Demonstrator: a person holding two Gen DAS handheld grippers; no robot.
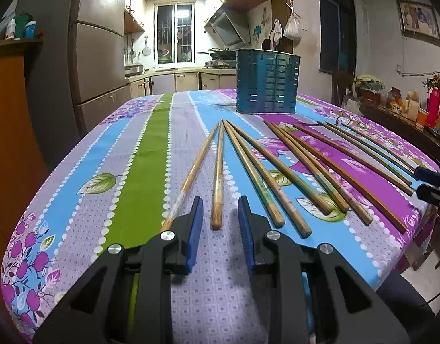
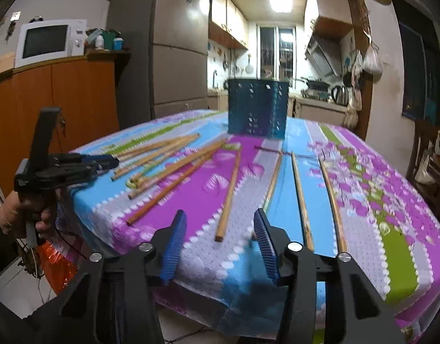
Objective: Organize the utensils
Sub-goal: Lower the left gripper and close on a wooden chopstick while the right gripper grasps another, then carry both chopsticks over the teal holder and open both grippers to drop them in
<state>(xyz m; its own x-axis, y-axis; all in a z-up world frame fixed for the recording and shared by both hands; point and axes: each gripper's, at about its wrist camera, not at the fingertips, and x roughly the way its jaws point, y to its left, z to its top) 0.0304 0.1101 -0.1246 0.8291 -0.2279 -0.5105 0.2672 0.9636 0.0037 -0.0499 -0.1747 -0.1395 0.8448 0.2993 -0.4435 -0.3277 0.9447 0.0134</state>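
Note:
Several wooden chopsticks lie fanned out on the flowered tablecloth [image 1: 151, 154], near ends toward me. My left gripper [image 1: 220, 202] is open just above the cloth. The near end of one chopstick [image 1: 218, 177] lies between its blue pads without touching them. My right gripper [image 2: 220, 215] is open wider at the table's front edge, with the end of another chopstick [image 2: 230, 192] lying in its gap. A blue slotted utensil holder [image 1: 267, 81] stands upright at the far side, also seen from the right wrist as the holder [image 2: 257, 109]. A hand holds the left gripper [image 2: 111, 162] at the table's left edge.
The right gripper's tips [image 1: 419, 181] show at the table's right edge. Three more chopsticks [image 2: 303, 197] lie right of the right gripper. A fridge [image 2: 179, 57], an orange cabinet [image 2: 62, 100] with a microwave and a side shelf with a red flask [image 1: 433, 109] surround the table.

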